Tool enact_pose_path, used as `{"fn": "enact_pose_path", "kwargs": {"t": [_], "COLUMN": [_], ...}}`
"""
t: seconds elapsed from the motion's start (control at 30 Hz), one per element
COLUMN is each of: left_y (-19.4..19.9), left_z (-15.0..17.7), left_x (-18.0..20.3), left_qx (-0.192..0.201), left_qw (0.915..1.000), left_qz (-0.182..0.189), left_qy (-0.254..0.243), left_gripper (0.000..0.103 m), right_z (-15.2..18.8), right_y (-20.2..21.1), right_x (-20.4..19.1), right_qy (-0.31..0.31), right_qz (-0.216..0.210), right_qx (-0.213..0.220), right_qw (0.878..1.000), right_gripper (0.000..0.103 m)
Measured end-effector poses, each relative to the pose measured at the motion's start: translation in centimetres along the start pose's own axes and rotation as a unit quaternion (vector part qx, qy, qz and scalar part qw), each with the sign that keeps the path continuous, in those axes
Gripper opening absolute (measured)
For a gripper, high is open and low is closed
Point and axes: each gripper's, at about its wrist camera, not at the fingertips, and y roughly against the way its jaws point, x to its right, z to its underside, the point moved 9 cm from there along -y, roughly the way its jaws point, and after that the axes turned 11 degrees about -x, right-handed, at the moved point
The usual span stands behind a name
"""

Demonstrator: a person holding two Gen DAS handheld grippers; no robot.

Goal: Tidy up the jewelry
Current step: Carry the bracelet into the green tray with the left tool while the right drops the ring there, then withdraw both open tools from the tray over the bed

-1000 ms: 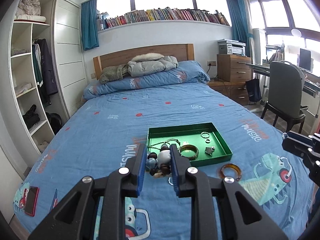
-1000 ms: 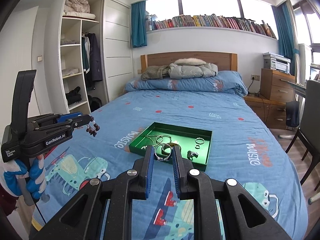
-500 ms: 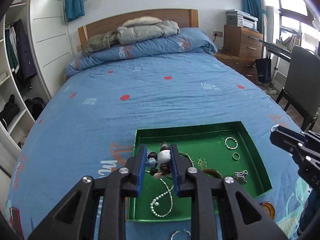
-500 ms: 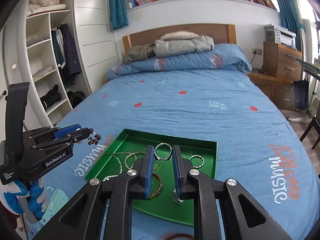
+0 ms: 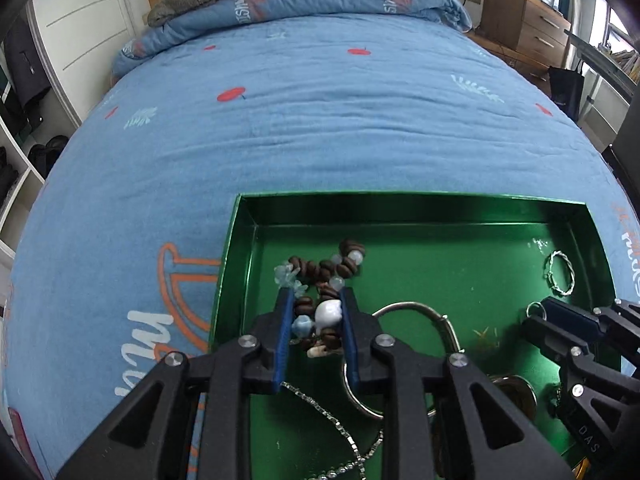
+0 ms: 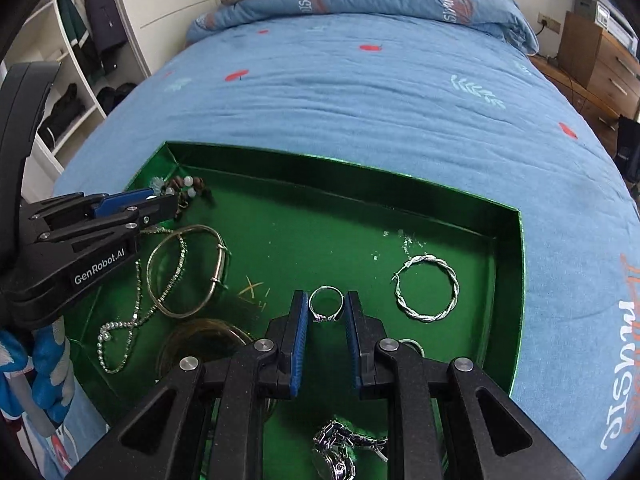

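A green tray [image 5: 400, 208] [image 6: 360, 176] lies on the blue bed. My left gripper [image 5: 314, 300] is shut on a brown and white bead bracelet [image 5: 320, 272], low over the tray's far left corner, the beads touching the floor; it also shows in the right wrist view [image 6: 168, 200]. My right gripper [image 6: 326, 300] is shut on a small silver ring [image 6: 326, 306], low inside the tray; it also shows in the left wrist view [image 5: 536, 320]. In the tray lie a twisted silver hoop [image 6: 426, 288], a thin bangle [image 6: 188, 272], a silver chain [image 6: 136, 312] and a brown bangle [image 6: 200, 340].
A silver trinket [image 6: 340, 448] lies at the tray's near edge. The blue duvet [image 5: 320, 120] stretches beyond the tray to the pillows and headboard. Wardrobe shelves [image 6: 60, 92] stand left, wooden drawers [image 5: 528, 28] right.
Both grippers have dropped and moved forward over the tray. The bead bracelet now rests partly on the tray floor. The ring is now low inside the tray.
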Motion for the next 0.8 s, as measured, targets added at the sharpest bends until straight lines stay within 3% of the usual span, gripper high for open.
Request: {"fn": "enact_pose_path", "kwargs": {"t": [0.07,0.13,0.17,0.2,0.33,0.5,0.63,0.8], "left_y": [-0.4,-0.5,-0.5,-0.1,2.5,8.6,14.0,18.5], "left_z": [0.0,0.2,0.1,0.2,0.7,2.5,5.4,10.5], "left_x": [-0.3,-0.3,-0.3,-0.3,-0.9,-2.2,-2.8,-3.0], "left_qx": [-0.012,-0.024,-0.024,-0.020,0.003,0.058,0.113,0.129], "left_qw": [0.9999,0.9996,0.9997,0.9997,0.9996,0.9969,0.9926,0.9904], "left_qz": [0.007,0.011,0.011,0.015,0.026,0.050,0.041,0.047], "left_qy": [0.005,0.005,0.005,0.004,0.003,0.021,0.014,0.014], "left_gripper": [0.022,0.022,0.022,0.022,0.029,0.029,0.029,0.029], "right_z": [0.1,0.3,0.1,0.2,1.1,2.9,5.7,9.7], "right_y": [0.0,-0.1,-0.1,0.1,2.8,8.6,13.8,18.2], "right_x": [-0.1,0.2,0.5,0.7,1.3,1.4,0.4,-1.4], "right_qy": [0.000,-0.009,-0.013,-0.019,-0.032,-0.037,-0.039,-0.038], "right_qz": [0.005,0.008,0.007,0.005,-0.009,-0.017,-0.040,-0.058], "right_qx": [0.004,0.006,0.005,0.005,0.034,0.088,0.134,0.165], "right_qw": [1.000,1.000,1.000,1.000,0.999,0.995,0.989,0.984], "right_gripper": [0.019,0.026,0.039,0.044,0.045,0.050,0.052,0.064]}}
